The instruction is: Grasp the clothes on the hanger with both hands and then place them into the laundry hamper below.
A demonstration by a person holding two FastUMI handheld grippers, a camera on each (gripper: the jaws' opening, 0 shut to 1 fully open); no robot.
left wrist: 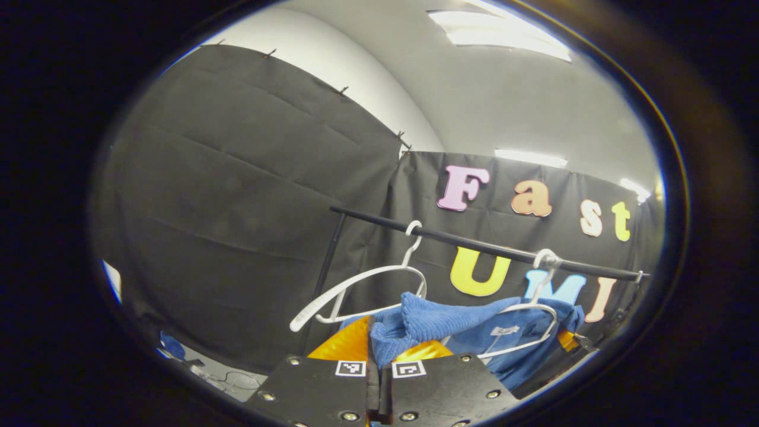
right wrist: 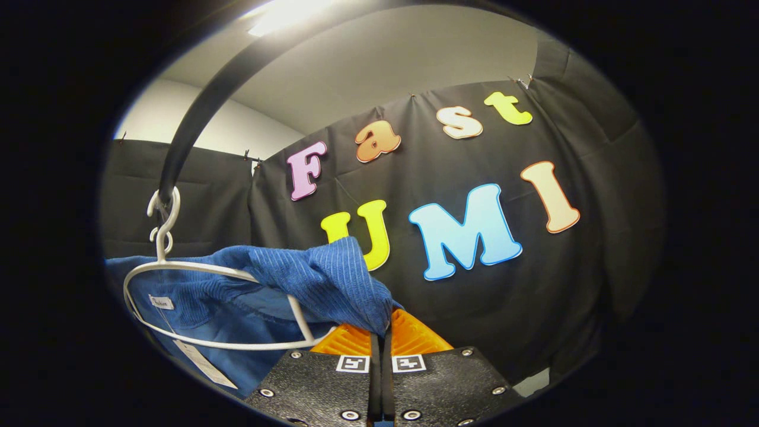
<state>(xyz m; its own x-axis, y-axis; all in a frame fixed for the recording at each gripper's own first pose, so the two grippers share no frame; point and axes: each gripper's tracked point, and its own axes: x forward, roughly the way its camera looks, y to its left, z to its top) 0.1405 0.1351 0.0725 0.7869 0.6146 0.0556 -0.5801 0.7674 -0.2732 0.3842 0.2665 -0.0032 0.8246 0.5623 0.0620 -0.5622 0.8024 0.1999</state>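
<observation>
Under the rail (left wrist: 474, 242), the blue top (left wrist: 450, 323) is hanging half off its white hanger (left wrist: 536, 308), and I am pinching one bunched fold in my left hand-held gripper (left wrist: 379, 353), jaws closed on cloth. I am clamping another fold (right wrist: 344, 284) in my right hand-held gripper (right wrist: 380, 332). Beside it, a bare hanger (left wrist: 362, 290) is dangling.

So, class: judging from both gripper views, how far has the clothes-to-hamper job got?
Done: both grasps look made. The left gripper and the right gripper each pinch a fold of the blue garment, jaws closed on it. In hand: pulling it off the hanger, which still hangs on the rail. Left: freeing it and lowering it into the hamper.
</observation>
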